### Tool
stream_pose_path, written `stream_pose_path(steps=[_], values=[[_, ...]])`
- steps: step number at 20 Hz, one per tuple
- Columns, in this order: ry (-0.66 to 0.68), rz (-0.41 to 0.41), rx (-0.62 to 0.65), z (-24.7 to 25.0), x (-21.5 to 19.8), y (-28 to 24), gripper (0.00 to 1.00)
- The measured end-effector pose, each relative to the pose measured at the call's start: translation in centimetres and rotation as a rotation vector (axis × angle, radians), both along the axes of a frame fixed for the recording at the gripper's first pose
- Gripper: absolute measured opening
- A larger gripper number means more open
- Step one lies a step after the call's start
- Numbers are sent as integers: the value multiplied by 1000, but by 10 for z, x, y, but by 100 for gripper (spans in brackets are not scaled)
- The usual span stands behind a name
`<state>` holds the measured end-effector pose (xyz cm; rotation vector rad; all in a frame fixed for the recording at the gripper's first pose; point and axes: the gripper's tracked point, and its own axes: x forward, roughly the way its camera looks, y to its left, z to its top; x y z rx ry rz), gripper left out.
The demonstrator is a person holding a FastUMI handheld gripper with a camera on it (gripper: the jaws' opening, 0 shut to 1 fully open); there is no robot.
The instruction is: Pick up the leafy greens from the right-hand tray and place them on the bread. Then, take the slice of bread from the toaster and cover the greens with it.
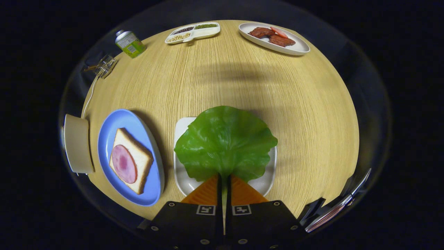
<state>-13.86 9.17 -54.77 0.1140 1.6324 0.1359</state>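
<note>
A broad green lettuce leaf point(225, 142) fans out just ahead of my fingers, over the white tray point(181, 132). My gripper point(224, 184) is shut on the leaf's pale stem, both fingers pressing it from either side. To the left of the tray lies a blue plate point(118, 121) with a slice of bread point(138, 152) on it, and a round slice of ham point(124, 164) sits on the bread. Left of the blue plate stands a cream toaster point(77, 144), its top side turned away so any bread in it is hidden.
Across the round wooden table point(295, 104) are a white plate of meat slices point(274, 38), a divided dish of seeds point(193, 32), a small green-labelled bottle point(130, 43) and a clear glass item point(104, 66). The toaster's white cord runs toward the glass item.
</note>
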Motion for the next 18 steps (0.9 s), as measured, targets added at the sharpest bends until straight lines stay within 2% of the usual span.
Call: stream_pose_path(steps=[5, 15, 18], values=[[-43, -4, 74, 32, 11, 22, 3], [-132, 76, 209, 88, 31, 86, 3], [-151, 130, 249, 91, 33, 112, 3]])
